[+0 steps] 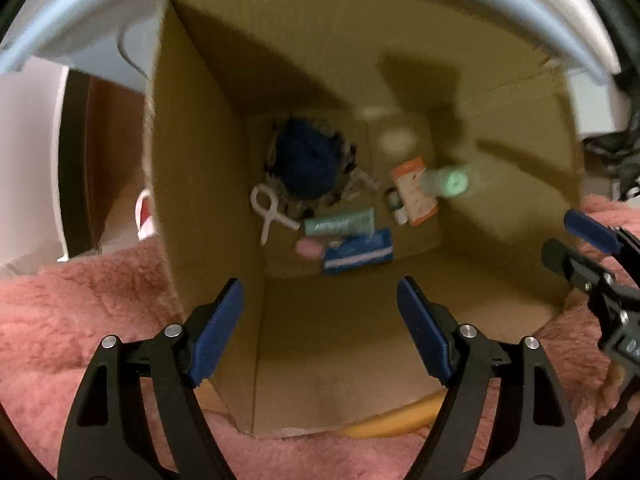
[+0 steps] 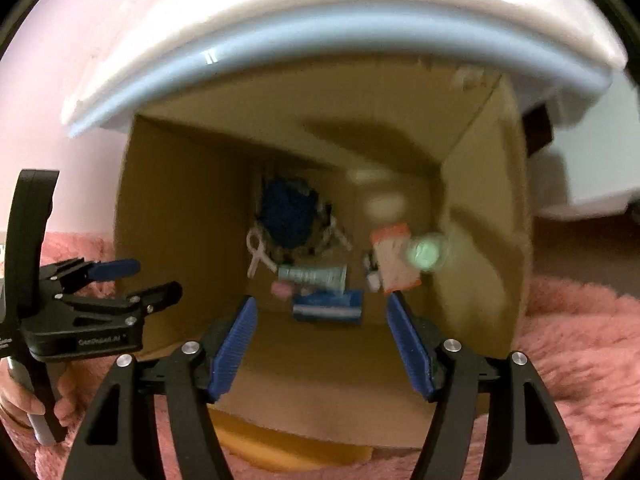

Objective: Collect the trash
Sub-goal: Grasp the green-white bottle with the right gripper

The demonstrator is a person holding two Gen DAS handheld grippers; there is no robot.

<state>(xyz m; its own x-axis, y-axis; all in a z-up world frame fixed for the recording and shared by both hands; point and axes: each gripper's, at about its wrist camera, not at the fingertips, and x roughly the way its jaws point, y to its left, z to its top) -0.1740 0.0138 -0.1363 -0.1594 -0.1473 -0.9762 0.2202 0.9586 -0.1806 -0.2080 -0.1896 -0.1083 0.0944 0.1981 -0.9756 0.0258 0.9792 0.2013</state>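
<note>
While both grippers, left (image 1: 320, 320) and right (image 2: 320, 344), gape wide and empty above the cardboard box (image 1: 208, 160), a blurred green-capped bottle (image 1: 448, 182) shows inside it.

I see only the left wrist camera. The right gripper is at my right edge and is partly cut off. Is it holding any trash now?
Observer: No. In the right wrist view the right gripper is open. Between its blue pads I see only the inside of the cardboard box.
Operator: Thank you. Does that view show my left gripper from outside?
Observer: Yes. The left gripper is at the left edge, open, with its fingers pointing at the box's left wall. The person's left hand is wrapped around its handle, which your view does not show.
</note>
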